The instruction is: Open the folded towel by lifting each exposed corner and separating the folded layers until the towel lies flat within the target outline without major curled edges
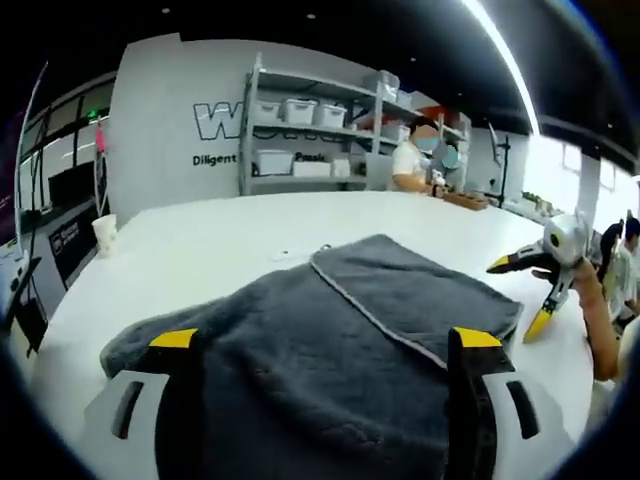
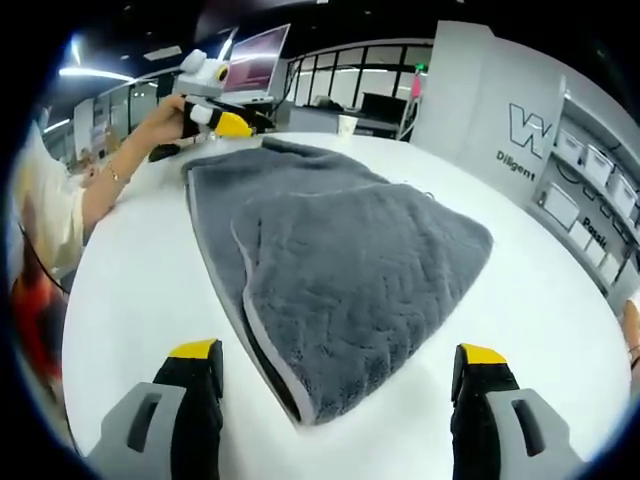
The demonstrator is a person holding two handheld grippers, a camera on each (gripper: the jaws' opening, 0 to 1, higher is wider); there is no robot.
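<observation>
Your left gripper has its yellow-tipped jaws spread wide apart with nothing between them, hanging over the near end of the grey towel; you see the same gripper at the towel's far end in the right gripper view, held in your hand. Your right gripper also has its jaws well apart and empty, one on each side of the towel's near corner, and in the left gripper view it sits just off the towel's right-hand edge, jaws splayed, not touching the cloth. The towel lies folded on the white table: an upper layer with a pale bound edge rests over a wider lower layer, and the two hems run side by side down to that near corner. Bare tabletop surrounds the towel on all sides, with wide room toward the far edge and the left edge, where a white paper cup stands well apart from the cloth. On the grey wall behind the shelf unit with its storage bins you can read a large "W" and the word "Diligent"; the rest of the lettering is hidden by the shelves.
</observation>
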